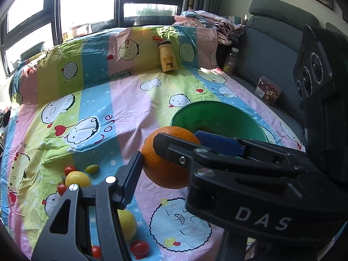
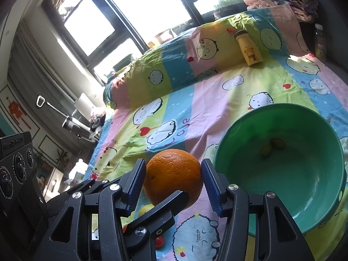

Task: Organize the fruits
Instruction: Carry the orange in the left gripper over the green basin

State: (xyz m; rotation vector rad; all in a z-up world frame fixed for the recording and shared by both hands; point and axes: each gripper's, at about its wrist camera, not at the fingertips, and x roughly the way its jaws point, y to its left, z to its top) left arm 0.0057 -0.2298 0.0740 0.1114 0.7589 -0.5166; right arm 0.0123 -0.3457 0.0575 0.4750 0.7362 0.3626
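Observation:
An orange [image 1: 168,158] sits between fingers of both grippers above the cartoon-print sheet [image 1: 121,108]. In the right wrist view my right gripper [image 2: 173,179] is shut on the orange [image 2: 173,174], blue pads pressing both sides. In the left wrist view my left gripper's one visible finger [image 1: 130,180] touches the orange's left side; its other finger is hidden behind the right gripper's body [image 1: 250,187], which crosses the view. A green bowl [image 2: 304,184] stands just right of the orange, with small greenish fruits [image 2: 271,145] inside. The bowl [image 1: 217,113] shows behind the orange.
Lemons [image 1: 77,179], cherry tomatoes [image 1: 139,246] and a green olive-like fruit [image 1: 92,169] lie on the sheet at lower left. A yellow bear bottle [image 1: 167,56] stands at the back. A grey sofa [image 1: 271,50] with a jar and a snack box is at right.

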